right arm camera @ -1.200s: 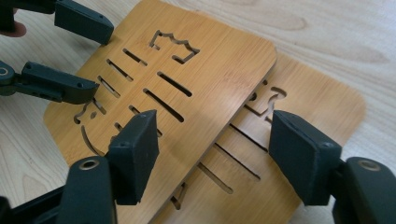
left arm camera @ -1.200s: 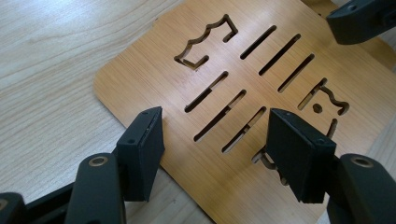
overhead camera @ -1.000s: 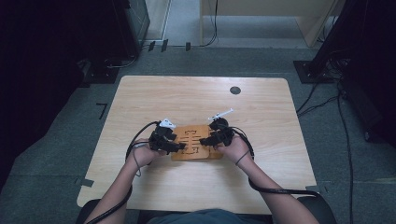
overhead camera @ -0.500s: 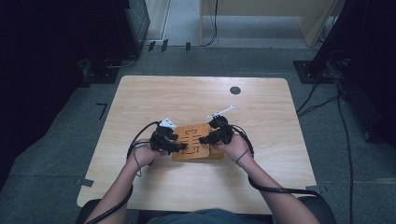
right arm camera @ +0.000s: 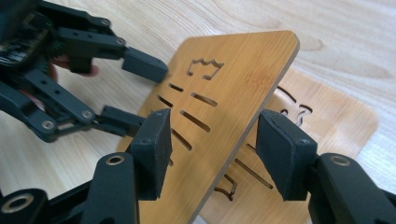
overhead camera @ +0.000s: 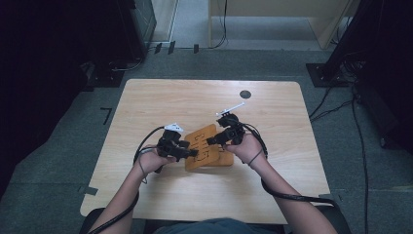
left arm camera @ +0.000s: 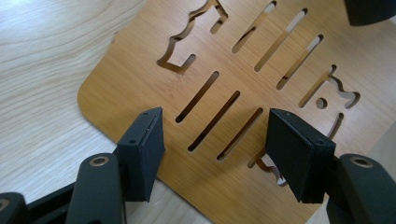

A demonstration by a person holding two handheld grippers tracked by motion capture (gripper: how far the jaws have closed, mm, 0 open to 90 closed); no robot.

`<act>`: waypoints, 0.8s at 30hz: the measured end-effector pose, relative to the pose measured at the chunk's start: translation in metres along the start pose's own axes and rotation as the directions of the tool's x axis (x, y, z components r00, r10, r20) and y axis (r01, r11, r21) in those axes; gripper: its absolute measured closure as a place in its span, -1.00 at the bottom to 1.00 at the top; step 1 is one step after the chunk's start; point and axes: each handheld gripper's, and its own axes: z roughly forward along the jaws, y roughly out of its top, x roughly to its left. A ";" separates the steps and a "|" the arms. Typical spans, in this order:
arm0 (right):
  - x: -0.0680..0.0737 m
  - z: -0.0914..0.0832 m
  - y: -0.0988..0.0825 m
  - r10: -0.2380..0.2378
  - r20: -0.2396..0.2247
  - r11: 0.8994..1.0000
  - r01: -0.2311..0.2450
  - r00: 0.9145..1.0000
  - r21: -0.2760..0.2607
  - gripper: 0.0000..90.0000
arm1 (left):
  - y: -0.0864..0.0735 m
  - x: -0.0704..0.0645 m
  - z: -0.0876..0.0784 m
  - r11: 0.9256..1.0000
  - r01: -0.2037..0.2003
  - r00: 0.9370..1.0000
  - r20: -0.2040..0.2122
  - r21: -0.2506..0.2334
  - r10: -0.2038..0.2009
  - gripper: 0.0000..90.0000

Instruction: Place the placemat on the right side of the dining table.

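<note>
Right gripper view: thin slotted board tilted up off second board lying flat on bench. Right fingers apart, just closing astride raised edge, not yet pinching. Left fingers spread at opposite edge. Stiff, light, smooth. Grip across thickness at solid border, clear of slots.

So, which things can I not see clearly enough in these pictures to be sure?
Right gripper view: the raised board hides much of the lower board.
Right gripper view: whether the left gripper pinches the raised board; the board covers one jaw's tip.
High view: dark round spot, too small to identify.
</note>
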 end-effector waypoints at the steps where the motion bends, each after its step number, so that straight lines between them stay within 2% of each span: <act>1: 0.002 -0.001 0.002 -0.010 0.008 1.000 0.010 1.000 0.008 0.04 | 0.000 0.000 0.000 1.000 0.001 1.000 0.012 -0.001 -0.001 -0.20; 4: 0.011 -0.007 0.010 -0.048 0.031 0.998 0.047 0.998 0.042 0.05 | 0.001 0.001 0.000 1.000 0.007 0.999 0.051 -0.003 -0.006 -0.23; 7: 0.020 -0.015 0.017 -0.073 0.031 0.995 0.070 0.997 0.075 0.08 | 0.001 0.003 -0.001 1.000 0.025 0.997 0.079 -0.011 -0.024 -0.23; 10: 0.030 -0.020 0.025 -0.085 0.023 0.990 0.082 0.996 0.116 0.10 | 0.001 0.005 -0.002 0.999 0.031 0.995 0.094 -0.016 -0.030 -0.23; 13: 0.041 -0.022 0.033 -0.113 0.050 0.982 0.104 0.992 0.156 0.13 | 0.001 0.006 -0.004 0.999 0.031 0.994 0.105 -0.020 -0.029 -0.24; 20: 0.049 -0.018 0.050 -0.065 0.083 0.975 0.045 0.994 0.219 0.32 | -0.001 0.011 -0.008 0.998 0.053 0.992 0.117 -0.022 -0.050 -0.24; 22: 0.050 -0.016 0.051 -0.039 0.070 0.971 0.021 0.997 0.240 0.34 | -0.001 0.012 -0.008 0.998 0.052 0.991 0.121 -0.021 -0.049 -0.25; 24: 0.051 -0.013 0.051 -0.043 0.079 0.968 0.022 0.996 0.249 0.34 | -0.001 0.012 -0.009 0.998 0.051 0.991 0.121 -0.022 -0.048 -0.26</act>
